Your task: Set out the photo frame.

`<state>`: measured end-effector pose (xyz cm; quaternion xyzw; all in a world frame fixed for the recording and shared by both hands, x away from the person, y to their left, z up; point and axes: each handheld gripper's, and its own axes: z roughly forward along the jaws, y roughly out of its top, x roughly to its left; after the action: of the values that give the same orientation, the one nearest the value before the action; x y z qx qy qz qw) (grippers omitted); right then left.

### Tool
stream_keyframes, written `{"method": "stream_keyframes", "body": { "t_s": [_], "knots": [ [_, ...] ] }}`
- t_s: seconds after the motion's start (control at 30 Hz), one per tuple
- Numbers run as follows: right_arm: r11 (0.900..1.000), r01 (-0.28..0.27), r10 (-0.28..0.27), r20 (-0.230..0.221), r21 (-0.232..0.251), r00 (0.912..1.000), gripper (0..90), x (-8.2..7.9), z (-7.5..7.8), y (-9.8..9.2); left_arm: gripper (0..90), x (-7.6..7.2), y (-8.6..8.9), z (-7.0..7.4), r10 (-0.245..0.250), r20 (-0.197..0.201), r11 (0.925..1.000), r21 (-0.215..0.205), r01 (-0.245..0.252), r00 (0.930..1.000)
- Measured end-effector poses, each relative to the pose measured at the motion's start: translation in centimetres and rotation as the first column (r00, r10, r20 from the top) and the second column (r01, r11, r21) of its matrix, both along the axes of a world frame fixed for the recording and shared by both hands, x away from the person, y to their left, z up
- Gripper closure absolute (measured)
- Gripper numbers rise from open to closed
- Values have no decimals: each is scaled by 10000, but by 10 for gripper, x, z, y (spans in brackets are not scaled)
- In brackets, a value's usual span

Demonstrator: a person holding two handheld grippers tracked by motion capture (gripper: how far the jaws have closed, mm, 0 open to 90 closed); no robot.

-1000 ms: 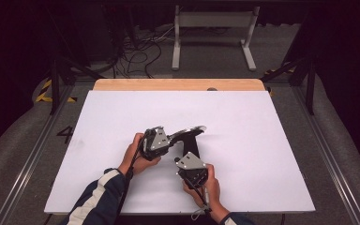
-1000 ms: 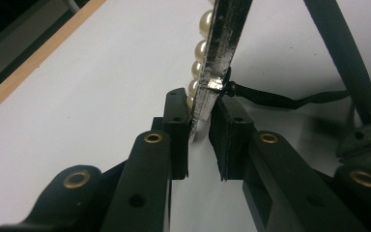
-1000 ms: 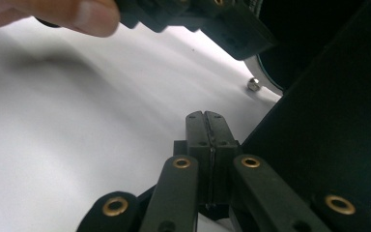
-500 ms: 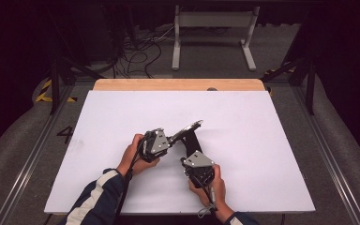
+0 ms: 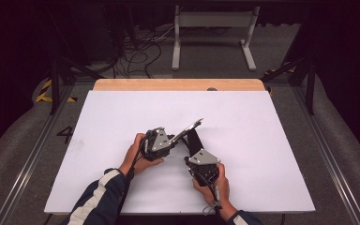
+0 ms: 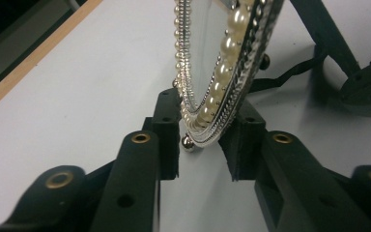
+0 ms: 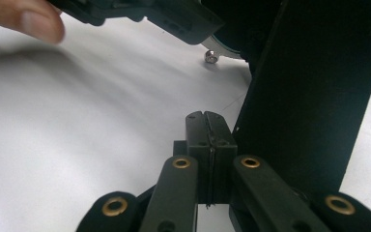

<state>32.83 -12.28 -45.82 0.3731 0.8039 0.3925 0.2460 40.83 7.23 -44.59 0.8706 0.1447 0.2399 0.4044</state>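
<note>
The left gripper has its jaws around the bottom edge of a pearl-rimmed picture frame; they have just been opening, and small gaps show beside the pads. The right gripper is squeezed tight, with nothing inside, just beside the frame's black back stand. The frame stands tilted on the white table.

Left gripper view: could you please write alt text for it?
The pearl-trimmed silver frame stands on edge between the left tongs, whose jaws have just been opening and stand close beside its rim. Below lies the white table.
</note>
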Motion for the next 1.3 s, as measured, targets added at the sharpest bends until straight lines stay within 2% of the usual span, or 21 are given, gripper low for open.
{"method": "stream_keyframes", "body": {
  "t_s": [0.1, 0.27, 0.37, 0.53, 0.8, 1.1, 1.3],
  "knots": [
    [10000, -2, 2, 17, -26, 10000, 900, 0, 0, 0, 755, 0, -2, -1, -75, -4, 10000, 40, 75, 10000],
    [9999, 105, -104, -62, 108, 9999, 900, 3, 0, -7, 782, -3, -5, 1, -182, 292, 9989, 427, 170, 9994],
    [9996, 254, -253, -59, 154, 9997, 900, 5, 2, -13, 791, -4, -4, 2, -185, 150, 9992, 358, 179, 9997],
    [9991, 345, -342, -145, 250, 9993, 900, 7, 3, -19, 782, -9, -4, 3, -206, 149, 9986, 491, 198, 9997],
    [9996, 277, -277, -71, 25, 9996, 900, 8, 3, -21, 775, -14, -5, 5, -241, 215, 9970, 745, 225, 9995],
    [9999, 131, -130, -201, 14, 9997, 900, 10, 3, -26, 763, -21, -6, 7, -256, 133, 9969, 750, 246, 9996],
    [9999, 63, -68, -382, -147, 9992, 900, 14, -2, -28, 747, -20, -5, 6, -360, -80, 9984, 443, 364, 9993]
  ]
}}
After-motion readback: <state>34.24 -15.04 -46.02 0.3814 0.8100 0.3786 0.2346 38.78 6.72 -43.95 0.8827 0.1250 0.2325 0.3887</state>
